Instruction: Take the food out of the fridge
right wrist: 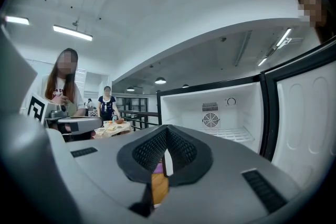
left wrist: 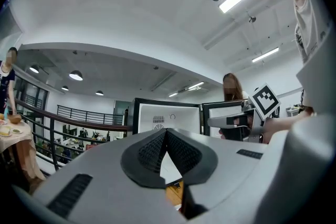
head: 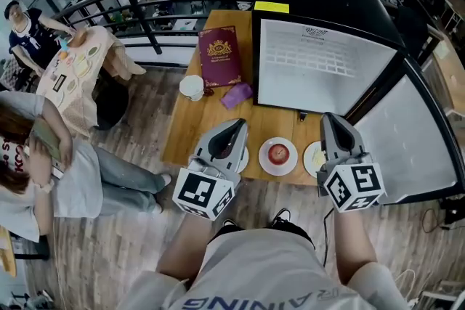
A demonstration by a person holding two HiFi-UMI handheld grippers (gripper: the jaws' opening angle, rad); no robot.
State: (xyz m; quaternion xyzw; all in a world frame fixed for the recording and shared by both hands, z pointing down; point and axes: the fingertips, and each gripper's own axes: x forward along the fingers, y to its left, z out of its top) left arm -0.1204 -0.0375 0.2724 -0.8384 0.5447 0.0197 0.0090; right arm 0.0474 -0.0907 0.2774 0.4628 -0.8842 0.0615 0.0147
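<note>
- The left gripper and right gripper hover level above the wooden table, both with jaws closed on nothing.
- The food sits on the table: a plate with red food and a second plate (both before the open fridge).
- A dark railing runs behind, and the plank floor lies below.

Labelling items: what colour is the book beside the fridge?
The book is maroon with gold print; the head view shows it best.
</note>
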